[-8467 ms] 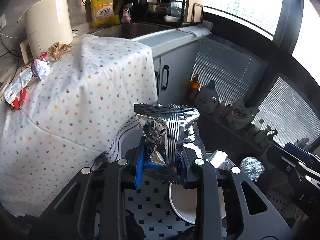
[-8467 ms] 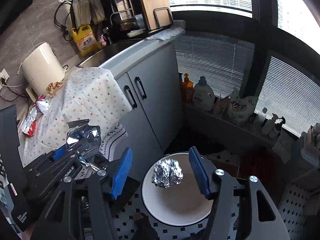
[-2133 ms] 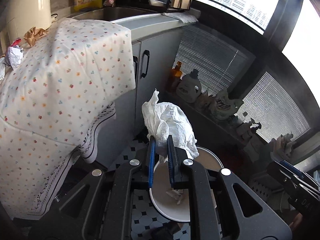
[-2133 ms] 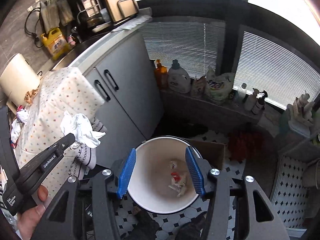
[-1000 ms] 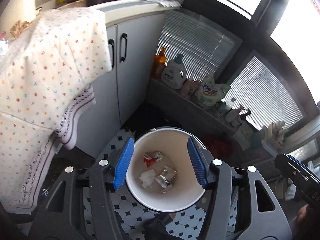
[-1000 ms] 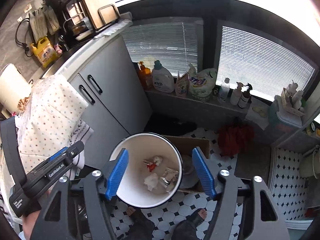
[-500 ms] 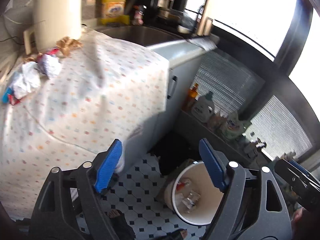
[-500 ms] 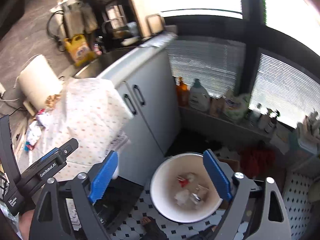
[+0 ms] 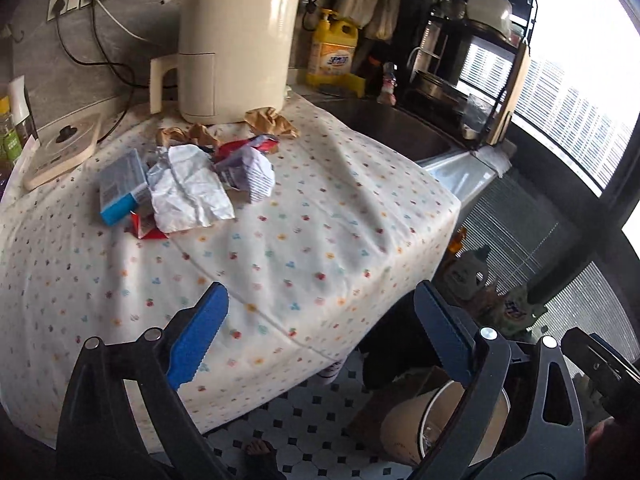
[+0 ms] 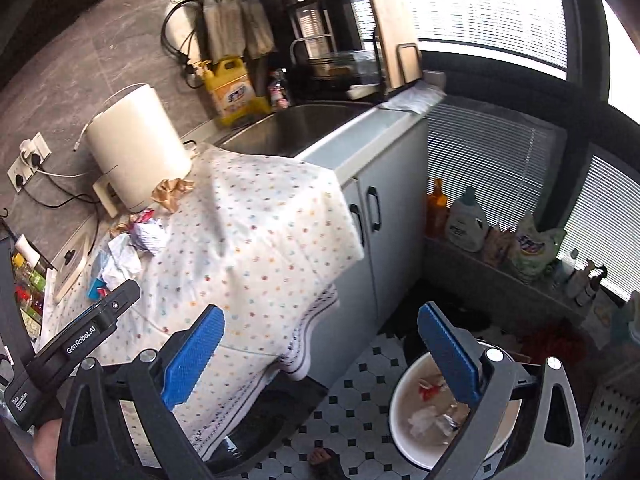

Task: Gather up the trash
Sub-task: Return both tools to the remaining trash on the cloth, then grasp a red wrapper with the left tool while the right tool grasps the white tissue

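A heap of trash lies on the dotted tablecloth (image 9: 304, 248) near the cream appliance: a crumpled white paper (image 9: 188, 192), a blue and white box (image 9: 120, 184), a red wrapper (image 9: 146, 230), a purple and white wrapper (image 9: 252, 170) and brown crumpled paper (image 9: 272, 120). My left gripper (image 9: 320, 336) is open and empty, above the cloth's near edge, short of the heap. My right gripper (image 10: 320, 348) is open and empty, between the table corner and the white trash bin (image 10: 400, 412) on the floor. The bin holds several scraps (image 10: 428, 412). The heap also shows in the right wrist view (image 10: 128, 248).
A cream appliance (image 9: 232, 52) stands behind the heap, a scale (image 9: 60, 148) to its left, a yellow detergent jug (image 9: 332, 52) and a sink (image 9: 392, 128) to the right. Grey cabinets (image 10: 380, 216) and bottles (image 10: 464, 220) line the floor by the window.
The left gripper dropped the white tissue into the bin, then swung up from the bin toward the table. Both grippers have opened wider and turned left.
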`<action>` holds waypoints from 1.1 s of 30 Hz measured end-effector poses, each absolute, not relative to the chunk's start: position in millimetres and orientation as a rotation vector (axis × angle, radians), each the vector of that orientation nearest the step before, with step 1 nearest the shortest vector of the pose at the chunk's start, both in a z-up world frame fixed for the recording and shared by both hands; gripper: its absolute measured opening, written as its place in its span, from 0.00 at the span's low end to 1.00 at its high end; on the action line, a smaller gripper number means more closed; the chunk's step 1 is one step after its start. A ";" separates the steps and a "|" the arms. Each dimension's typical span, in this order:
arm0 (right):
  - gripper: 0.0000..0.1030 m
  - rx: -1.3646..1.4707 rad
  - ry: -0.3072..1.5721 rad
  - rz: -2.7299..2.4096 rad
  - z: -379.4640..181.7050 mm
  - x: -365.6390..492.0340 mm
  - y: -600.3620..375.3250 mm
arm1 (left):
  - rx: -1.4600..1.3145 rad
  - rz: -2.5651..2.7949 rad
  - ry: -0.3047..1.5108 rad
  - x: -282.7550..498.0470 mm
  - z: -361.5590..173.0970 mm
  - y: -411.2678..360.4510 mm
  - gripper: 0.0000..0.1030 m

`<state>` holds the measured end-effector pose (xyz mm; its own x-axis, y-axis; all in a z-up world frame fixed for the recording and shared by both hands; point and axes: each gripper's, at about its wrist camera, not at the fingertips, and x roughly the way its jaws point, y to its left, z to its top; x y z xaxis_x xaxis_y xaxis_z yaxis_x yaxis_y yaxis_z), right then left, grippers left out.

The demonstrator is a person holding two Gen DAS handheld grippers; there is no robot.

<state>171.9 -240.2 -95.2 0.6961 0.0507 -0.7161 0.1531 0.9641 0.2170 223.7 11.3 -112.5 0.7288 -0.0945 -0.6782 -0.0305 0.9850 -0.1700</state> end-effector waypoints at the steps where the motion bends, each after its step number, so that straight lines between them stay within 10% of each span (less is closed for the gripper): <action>1: 0.92 0.268 0.798 -0.050 -94.7 175.3 -232.8 | -0.178 -0.026 0.748 225.9 -111.5 20.8 0.90; 13: 0.92 0.254 0.768 0.017 -96.2 219.0 -155.2 | -0.221 0.065 0.708 250.4 -110.8 107.3 0.86; 21: 0.92 0.228 0.774 0.042 -100.4 245.0 -111.0 | -0.245 0.109 0.767 275.9 -129.9 154.1 0.49; 31: 0.90 0.161 0.803 0.102 -104.9 272.0 -67.6 | -0.278 0.113 0.830 296.7 -155.1 174.3 0.32; 33: 0.90 0.149 0.806 0.117 -104.8 277.5 -60.2 | -0.272 0.115 0.855 302.6 -160.8 175.9 0.14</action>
